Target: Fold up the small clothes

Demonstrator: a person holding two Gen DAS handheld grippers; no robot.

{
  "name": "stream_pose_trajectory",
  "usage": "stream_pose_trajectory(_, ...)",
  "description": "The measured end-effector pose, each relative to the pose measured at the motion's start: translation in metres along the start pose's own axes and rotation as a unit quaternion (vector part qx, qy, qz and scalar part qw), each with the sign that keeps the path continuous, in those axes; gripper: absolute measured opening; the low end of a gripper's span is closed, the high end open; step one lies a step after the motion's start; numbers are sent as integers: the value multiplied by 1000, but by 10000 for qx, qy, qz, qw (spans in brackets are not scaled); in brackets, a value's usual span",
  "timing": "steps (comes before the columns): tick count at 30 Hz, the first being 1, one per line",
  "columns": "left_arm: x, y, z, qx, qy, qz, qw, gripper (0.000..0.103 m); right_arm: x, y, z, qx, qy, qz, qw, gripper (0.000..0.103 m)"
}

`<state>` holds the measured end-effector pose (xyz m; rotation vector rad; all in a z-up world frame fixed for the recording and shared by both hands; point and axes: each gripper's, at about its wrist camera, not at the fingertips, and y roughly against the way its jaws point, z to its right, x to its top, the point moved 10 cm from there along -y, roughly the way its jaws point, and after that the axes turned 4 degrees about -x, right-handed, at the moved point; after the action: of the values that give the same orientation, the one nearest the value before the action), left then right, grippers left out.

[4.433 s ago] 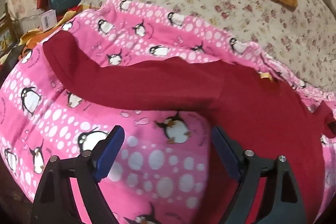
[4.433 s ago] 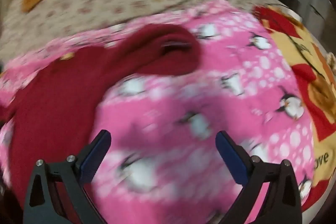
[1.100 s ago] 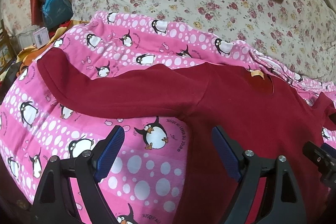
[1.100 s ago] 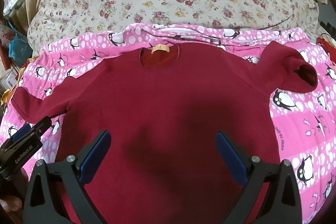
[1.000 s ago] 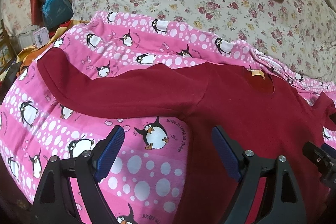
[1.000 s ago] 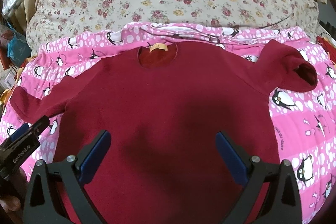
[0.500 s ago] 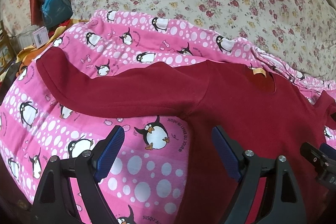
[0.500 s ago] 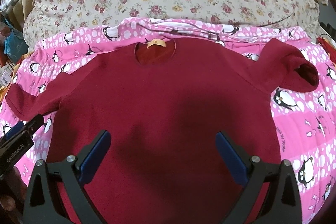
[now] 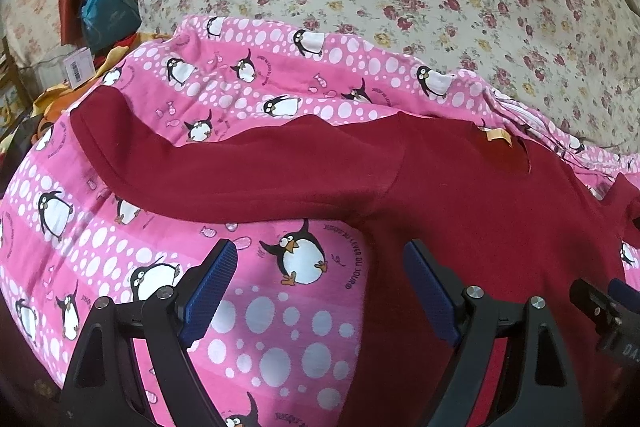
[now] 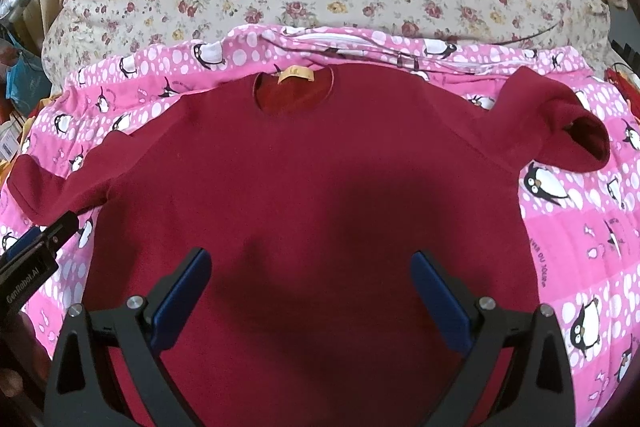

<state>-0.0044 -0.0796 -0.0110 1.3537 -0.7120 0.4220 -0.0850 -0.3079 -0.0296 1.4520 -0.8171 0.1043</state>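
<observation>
Dark red sweater (image 10: 304, 195) spread flat, front up, on the pink penguin blanket (image 9: 280, 307) covering the bed, neck label (image 10: 295, 75) at its far edge. Left gripper (image 9: 320, 291) hovers with jaws wide open beside the sweater's left underarm, holding nothing; right gripper (image 10: 310, 291) hovers over the sweater's lower body, jaws likewise open and empty. The sleeve right of the label lies bunched, cuff (image 10: 584, 135) curled open; the opposite sleeve (image 9: 224, 167) lies straight. Risks: a jaw could pinch blanket together with sweater, dragging both; folding over the bunched sleeve would likely lock in a lump.
</observation>
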Motion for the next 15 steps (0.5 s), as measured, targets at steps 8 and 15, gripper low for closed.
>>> stream_pose_trajectory(8,-1,-2,-16,170,79,-6,9998,68,-3,-1,-11,45,138,-16,9999,101)
stream_pose_trajectory(15,1,-2,-22,189,157,22,9997,68,-6,-4,-20,57,265,-43,9996,101)
